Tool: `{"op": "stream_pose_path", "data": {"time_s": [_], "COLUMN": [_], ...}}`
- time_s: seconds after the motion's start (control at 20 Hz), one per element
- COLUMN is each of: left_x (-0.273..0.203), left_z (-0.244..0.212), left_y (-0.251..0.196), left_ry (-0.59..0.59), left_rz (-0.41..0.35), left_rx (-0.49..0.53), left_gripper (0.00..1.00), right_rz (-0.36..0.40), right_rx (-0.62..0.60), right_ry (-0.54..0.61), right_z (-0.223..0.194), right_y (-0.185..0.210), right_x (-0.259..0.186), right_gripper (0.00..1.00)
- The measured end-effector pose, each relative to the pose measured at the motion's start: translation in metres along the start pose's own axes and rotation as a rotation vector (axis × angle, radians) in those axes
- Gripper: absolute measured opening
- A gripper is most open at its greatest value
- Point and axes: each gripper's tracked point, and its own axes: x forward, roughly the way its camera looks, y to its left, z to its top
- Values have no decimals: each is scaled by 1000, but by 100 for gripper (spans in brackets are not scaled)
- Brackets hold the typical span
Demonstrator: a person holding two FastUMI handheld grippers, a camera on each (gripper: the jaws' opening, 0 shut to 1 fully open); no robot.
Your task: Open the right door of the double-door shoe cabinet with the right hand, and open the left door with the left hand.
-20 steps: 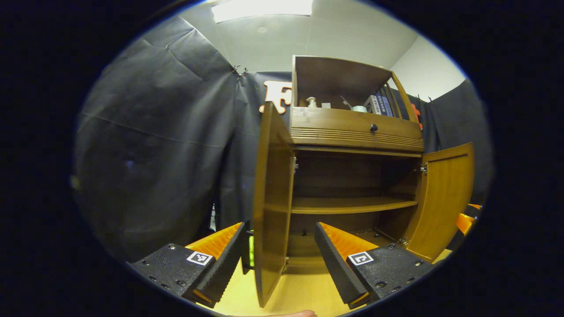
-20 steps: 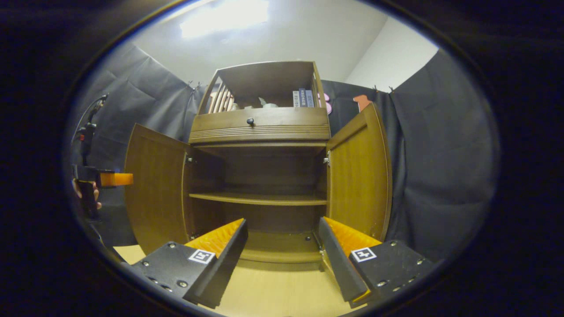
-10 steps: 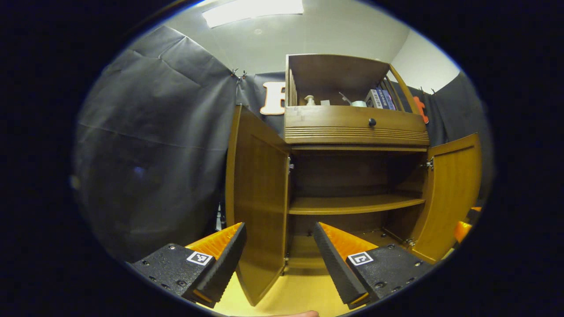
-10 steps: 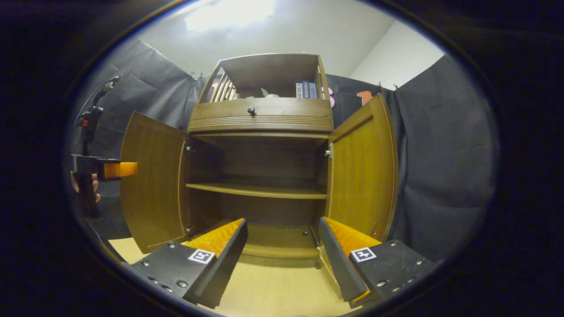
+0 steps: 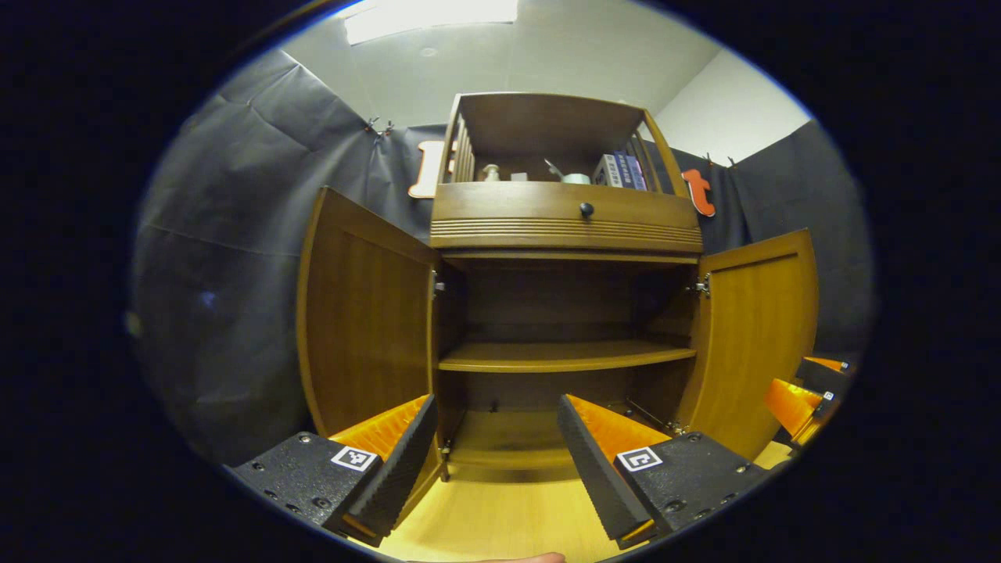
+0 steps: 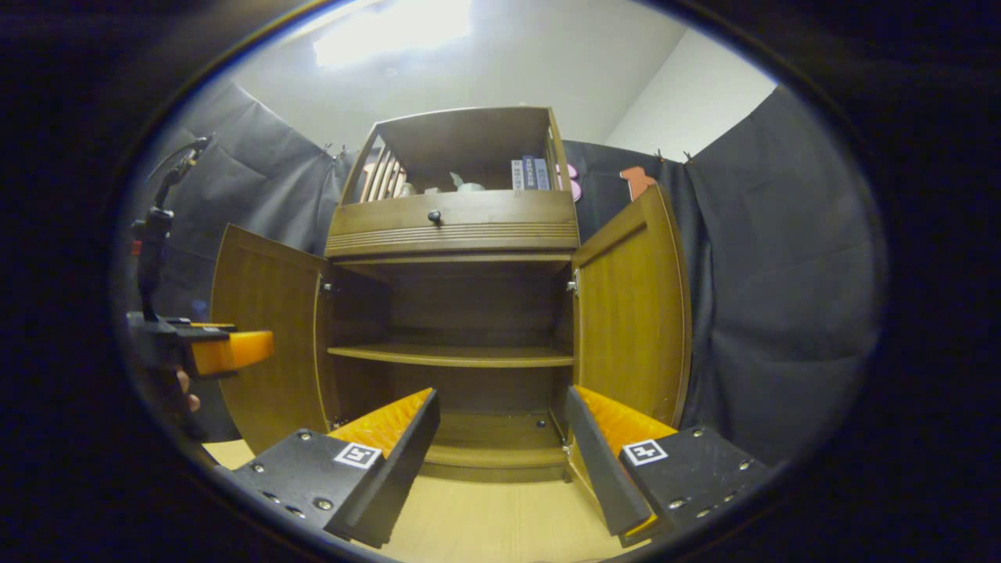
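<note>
Shoe cabinet (image 5: pixel 563 227), both doors open, seemingly empty

The brown wooden double-door shoe cabinet (image 5: pixel 565 234) stands straight ahead of both grippers with both doors swung wide open. Its left door (image 5: pixel 364 313) juts forward on the left and its right door (image 5: pixel 755 340) on the right. Inside, a single shelf (image 6: pixel 452 356) spans the dark interior.
</note>
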Motion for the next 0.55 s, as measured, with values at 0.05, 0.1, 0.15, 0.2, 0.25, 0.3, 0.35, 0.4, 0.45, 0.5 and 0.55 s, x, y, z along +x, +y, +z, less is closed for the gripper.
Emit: {"op": "stream_pose_path", "data": {"time_s": [0.05,0.1,0.15,0.2,0.25,0.3,0.35,0.4,0.45,0.5,0.55], "left_x": [1,3,4,3,3,3,5,7,8,8,8], "left_z": [-2,-4,-7,-10,-12,-13,-11,-12,-15,-18,-20], "left_y": [-9,-18,-32,-45,-54,-60,-63,-67,-71,-75,-79], "left_ry": [3,7,16,24,28,25,15,13,19,29,33], "left_rz": [-11,-26,-56,-85,-100,-102,-99,-95,-100,-107,-117], "left_rx": [5,2,-13,-32,-45,-50,-45,-38,-34,-40,-51], "left_gripper": [92,96,96,96,93,96,94,94,96,96,96], "right_rz": [3,0,-5,-8,-9,-8,-10,-25,-35,-40,-44], "right_rx": [-11,-24,-37,-45,-45,-42,-38,-32,-30,-29,-24], "right_ry": [-3,-6,-10,-17,-24,-29,-35,-34,-27,-18,-12], "right_z": [3,8,11,14,17,17,19,17,14,10,9], "right_y": [0,0,-2,-3,-4,-4,-5,-11,-15,-19,-22], "right_x": [-1,-3,-5,-8,-9,-11,-11,-11,-12,-7,-5], "right_gripper": [96,96,96,96,97,96,96,96,96,97,97]}}
